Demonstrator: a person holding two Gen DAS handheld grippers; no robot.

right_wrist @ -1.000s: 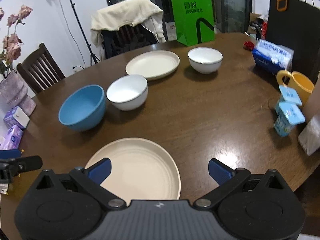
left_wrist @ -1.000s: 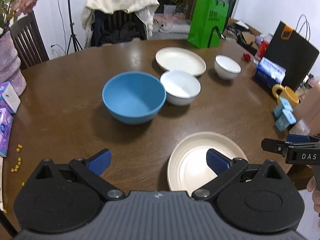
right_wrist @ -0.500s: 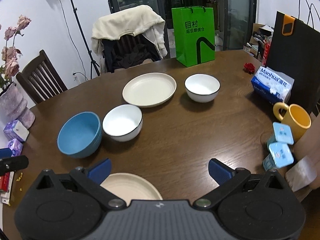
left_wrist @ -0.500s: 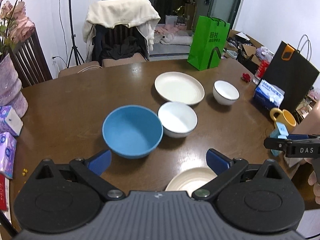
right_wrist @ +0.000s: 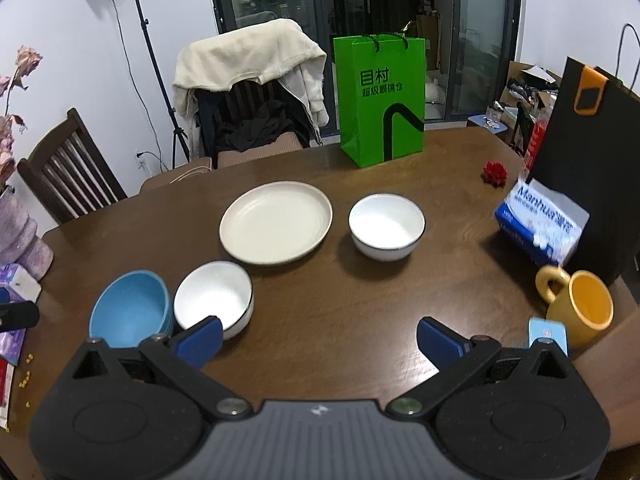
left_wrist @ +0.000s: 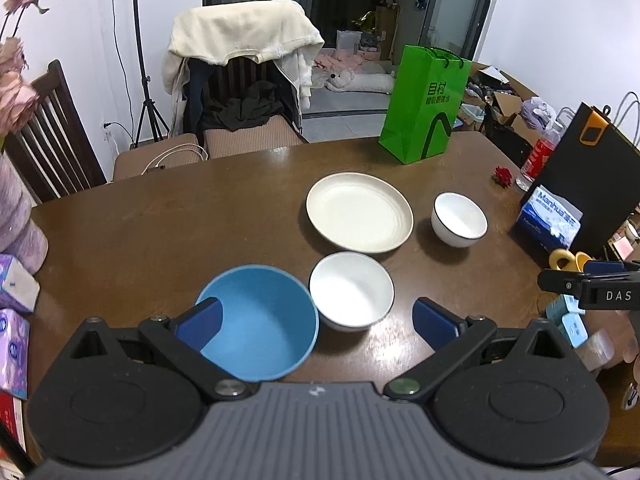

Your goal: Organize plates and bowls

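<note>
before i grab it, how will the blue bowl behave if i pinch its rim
The blue bowl looks matte and thick-walled, probably light plastic, so stiff and unlikely to slip. It nearly touches the white bowl; lifting by one side may tilt it into that.

Indoor room lit by soft, even overhead light; the white walls are bright, and the glass doors at the back are dark. The brown tabletop [left_wrist: 160, 232] carries pale glare patches, one near the green bag [left_wrist: 426, 106]. Bowls and the cream plate [right_wrist: 276, 227] cast soft dark shadows toward the viewer. Both views are fisheye: straight lines bow, and the corners fall to black. The centre is fairly sharp; things near the edges, such as the pink flowers [left_wrist: 24, 40], look slightly blurred.
</note>
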